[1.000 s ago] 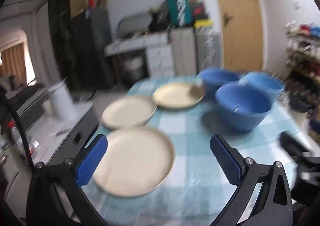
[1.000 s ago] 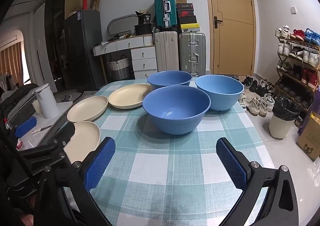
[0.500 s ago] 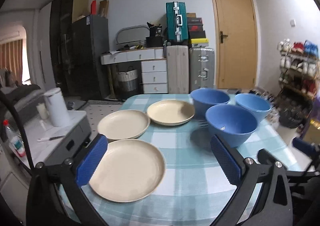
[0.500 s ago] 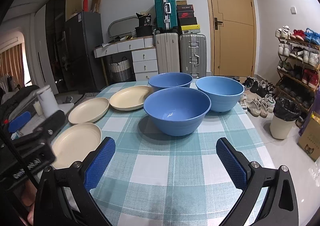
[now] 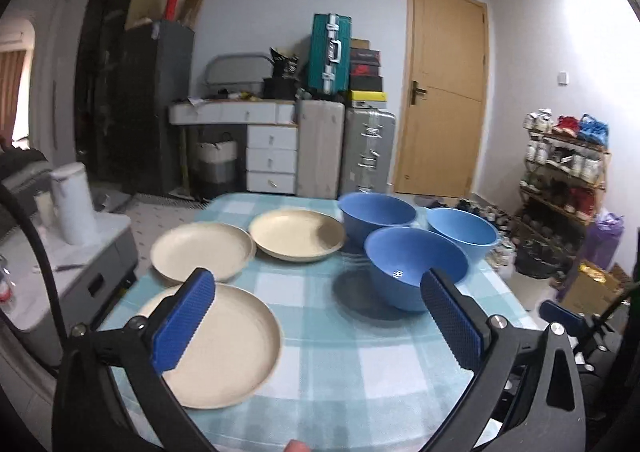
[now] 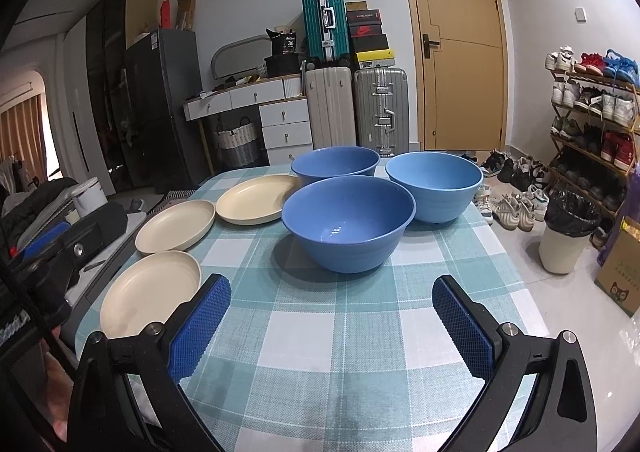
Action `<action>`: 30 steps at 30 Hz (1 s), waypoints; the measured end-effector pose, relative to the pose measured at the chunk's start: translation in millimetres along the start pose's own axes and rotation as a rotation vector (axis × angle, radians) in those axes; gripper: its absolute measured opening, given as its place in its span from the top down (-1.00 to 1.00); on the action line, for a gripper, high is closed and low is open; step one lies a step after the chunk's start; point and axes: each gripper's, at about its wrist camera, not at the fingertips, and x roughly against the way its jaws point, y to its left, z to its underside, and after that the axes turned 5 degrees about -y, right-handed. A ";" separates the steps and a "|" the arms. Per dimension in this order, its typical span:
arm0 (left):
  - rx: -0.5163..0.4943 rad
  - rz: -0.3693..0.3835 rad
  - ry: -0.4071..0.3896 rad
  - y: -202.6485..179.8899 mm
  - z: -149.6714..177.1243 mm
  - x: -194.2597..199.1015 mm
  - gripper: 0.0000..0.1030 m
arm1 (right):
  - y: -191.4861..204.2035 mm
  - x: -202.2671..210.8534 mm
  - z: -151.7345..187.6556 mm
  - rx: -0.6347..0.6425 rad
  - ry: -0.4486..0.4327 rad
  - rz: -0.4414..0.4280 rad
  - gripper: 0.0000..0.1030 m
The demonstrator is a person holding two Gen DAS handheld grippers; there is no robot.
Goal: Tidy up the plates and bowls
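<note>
Plates and bowls sit untouched on the checked table [image 6: 352,332], and both grippers hover above its near edge. The left gripper [image 5: 316,322] is spread wide with nothing between its blue pads [image 5: 182,318], its left finger over the near plate [image 5: 228,344]. The right gripper [image 6: 332,326] is equally wide and empty, level, and aimed at the near bowl [image 6: 348,223]. In the right view the left gripper's black body shows at the left edge, with a bit of the person's hand [image 6: 60,428] below it. Three cream plates run along the table's left side: the near plate, the middle plate [image 6: 176,226] just beyond it, and the far plate [image 6: 256,199] further back toward the centre. Three blue bowls cluster on the right: the near bowl in front, the back bowl [image 6: 335,161] behind it, and the right bowl [image 6: 434,187] beside them; whether they touch I cannot tell. Beyond the table, a black bag [image 6: 286,41] on the desk bears "36", and a shoebox [image 6: 368,31] in the stack over the suitcases [image 6: 356,111] carries a red swoosh logo. Other lettering is too small to read.
</note>
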 end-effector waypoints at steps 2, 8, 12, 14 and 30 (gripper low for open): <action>-0.031 0.003 -0.017 -2.7 0.2 2.9 -1.00 | -0.2 -0.1 0.0 0.001 0.000 -0.002 -0.99; -0.063 -0.082 -0.011 -5.5 5.9 -2.2 -1.00 | 1.9 0.4 1.0 0.014 -0.002 -0.012 -0.99; 0.010 -0.037 -0.017 7.5 6.3 -0.8 -1.00 | 2.2 1.0 1.3 0.014 -0.001 -0.009 -0.99; 0.074 -0.043 -0.027 15.9 7.4 0.3 -1.00 | 1.5 0.6 1.2 0.011 0.001 -0.005 -0.99; 0.010 -0.080 -0.020 4.6 4.6 8.0 -1.00 | 1.2 -0.7 -0.3 0.003 0.004 -0.004 -0.99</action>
